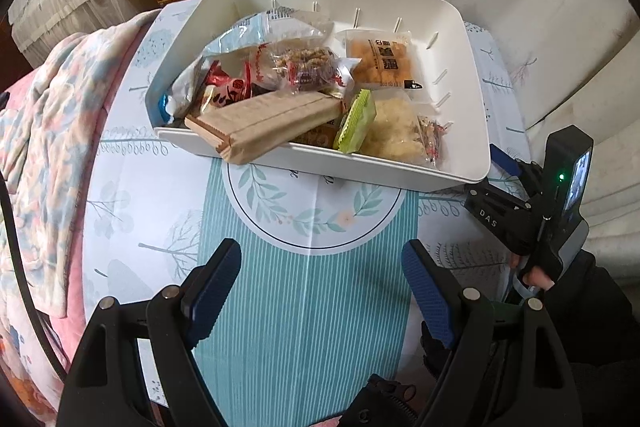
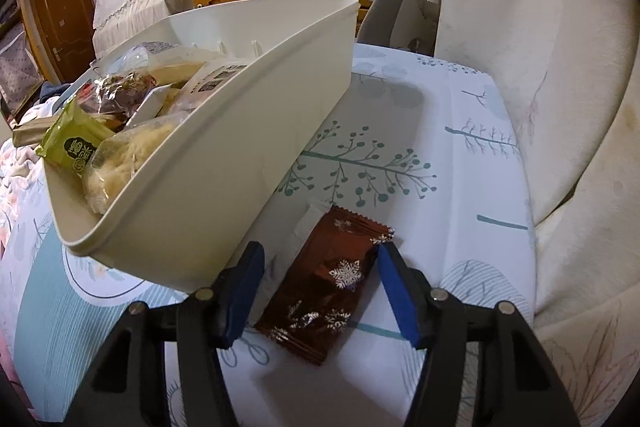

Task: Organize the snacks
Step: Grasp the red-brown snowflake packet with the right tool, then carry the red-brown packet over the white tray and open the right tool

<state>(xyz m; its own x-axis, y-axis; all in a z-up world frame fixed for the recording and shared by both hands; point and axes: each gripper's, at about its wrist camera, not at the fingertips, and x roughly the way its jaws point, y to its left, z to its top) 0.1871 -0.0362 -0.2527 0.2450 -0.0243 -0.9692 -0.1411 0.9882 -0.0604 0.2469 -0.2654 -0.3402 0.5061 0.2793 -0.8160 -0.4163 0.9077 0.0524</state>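
The right gripper (image 2: 318, 277), jaws apart, is seen straddling a brown foil snack packet with silver snowflakes (image 2: 326, 287) lying on the tree-printed tablecloth (image 2: 460, 187) beside the white plastic bin (image 2: 224, 163) heaped with snacks, while the left gripper (image 1: 320, 291) hangs open and empty above the cloth.

Open tablecloth (image 1: 304, 307) ahead of left gripper (image 1: 320, 291). Bin (image 2: 224, 187) wall crowding right gripper (image 2: 320, 279) on its left side; clear cloth rightward.
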